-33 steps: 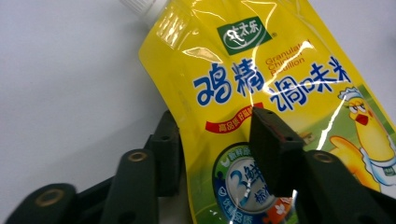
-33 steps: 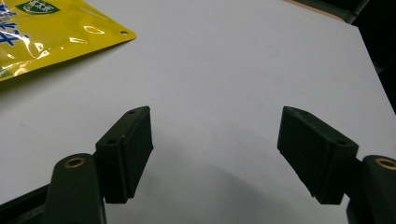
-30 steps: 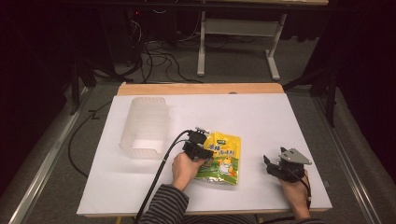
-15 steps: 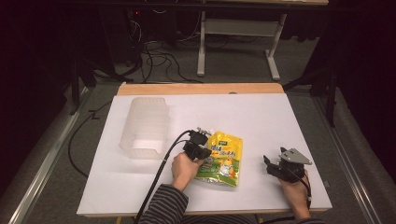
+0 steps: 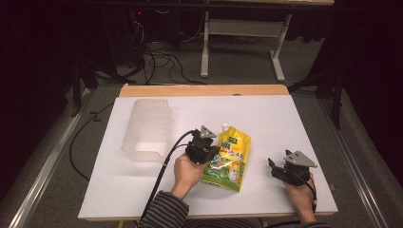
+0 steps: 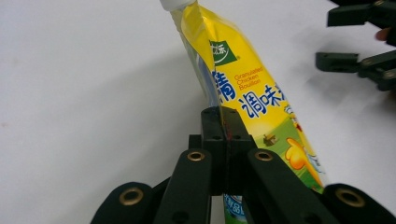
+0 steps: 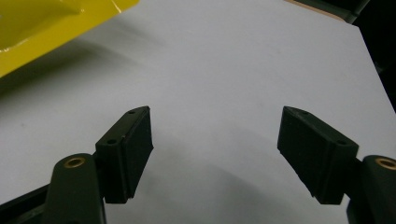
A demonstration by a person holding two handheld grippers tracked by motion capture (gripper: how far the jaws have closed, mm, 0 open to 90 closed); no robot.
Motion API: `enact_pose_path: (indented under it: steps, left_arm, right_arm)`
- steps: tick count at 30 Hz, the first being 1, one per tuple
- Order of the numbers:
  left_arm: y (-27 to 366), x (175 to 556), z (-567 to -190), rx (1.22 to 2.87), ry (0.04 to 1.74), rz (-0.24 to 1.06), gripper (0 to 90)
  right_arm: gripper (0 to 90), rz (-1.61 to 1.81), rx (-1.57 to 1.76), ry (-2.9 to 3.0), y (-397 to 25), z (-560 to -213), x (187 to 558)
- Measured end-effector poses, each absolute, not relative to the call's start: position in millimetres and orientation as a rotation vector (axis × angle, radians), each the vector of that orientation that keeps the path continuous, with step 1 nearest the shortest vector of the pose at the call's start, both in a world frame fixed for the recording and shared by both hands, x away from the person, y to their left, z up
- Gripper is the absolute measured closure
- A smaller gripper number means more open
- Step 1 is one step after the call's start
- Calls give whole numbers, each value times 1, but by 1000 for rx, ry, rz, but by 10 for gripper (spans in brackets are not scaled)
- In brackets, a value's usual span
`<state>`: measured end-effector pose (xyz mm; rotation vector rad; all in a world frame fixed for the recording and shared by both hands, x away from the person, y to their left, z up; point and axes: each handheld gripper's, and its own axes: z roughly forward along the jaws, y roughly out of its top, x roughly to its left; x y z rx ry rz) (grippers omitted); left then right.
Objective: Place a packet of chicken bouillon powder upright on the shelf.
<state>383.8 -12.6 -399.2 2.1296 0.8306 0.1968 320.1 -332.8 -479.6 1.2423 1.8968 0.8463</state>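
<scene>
Since 1.0 s ago the yellow bouillon pouch has been tipped: its spout end now sits higher and angled away from the person, while the left gripper keeps its hold on the pouch's left edge; the right gripper has barely shifted. High view: pouch lies near the front-middle of the white table, spout cap pointing to the far side, bottom edge toward the person. Left gripper is at the pouch's left edge, touching it, w/ the left hand just behind it and a striped sleeve below. Clear plastic bin stands left of the pouch, near but apart. Right gripper hovers right of the pouch, well apart from it, held by the right hand. Left gripper view: jaws are pinched together on the pouch edge, approx mid-length; pouch rises tilted off the table, white cap at the top of frame, text "Granulated Chicken Bouillon" readable. Right gripper shows at upper right, beyond the pouch. Right gripper view: right gripper jaws stand wide apart, nothing between them, table beneath; a yellow corner of the pouch sits upper left, apart from the jaws.
</scene>
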Motion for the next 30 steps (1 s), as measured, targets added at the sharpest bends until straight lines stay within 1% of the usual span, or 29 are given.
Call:
enact_pose_path:
  steps: [1,4,11,17,23,28,30]
  left_arm:
    - [-11,380,-390,2124,795,221,900]
    - [-9,376,-381,2118,763,246,900]
    - [-1,372,-366,2110,722,281,900]
    - [6,370,-356,2092,714,312,900]
    - [17,366,-344,2090,704,387,900]
    - [28,368,-339,2072,719,405,900]
    - [38,370,-334,2051,733,406,900]
  right_arm:
    - [274,844,1243,1896,-333,-480,320]
    - [273,843,1243,1896,-333,-480,320]
    - [273,846,1247,1897,-333,-480,320]
    - [273,846,1247,1896,-333,-480,320]
    - [273,842,1247,1897,-333,-480,320]
    - [273,842,1247,1897,-333,-480,320]
    - [273,842,1247,1897,-333,-480,320]
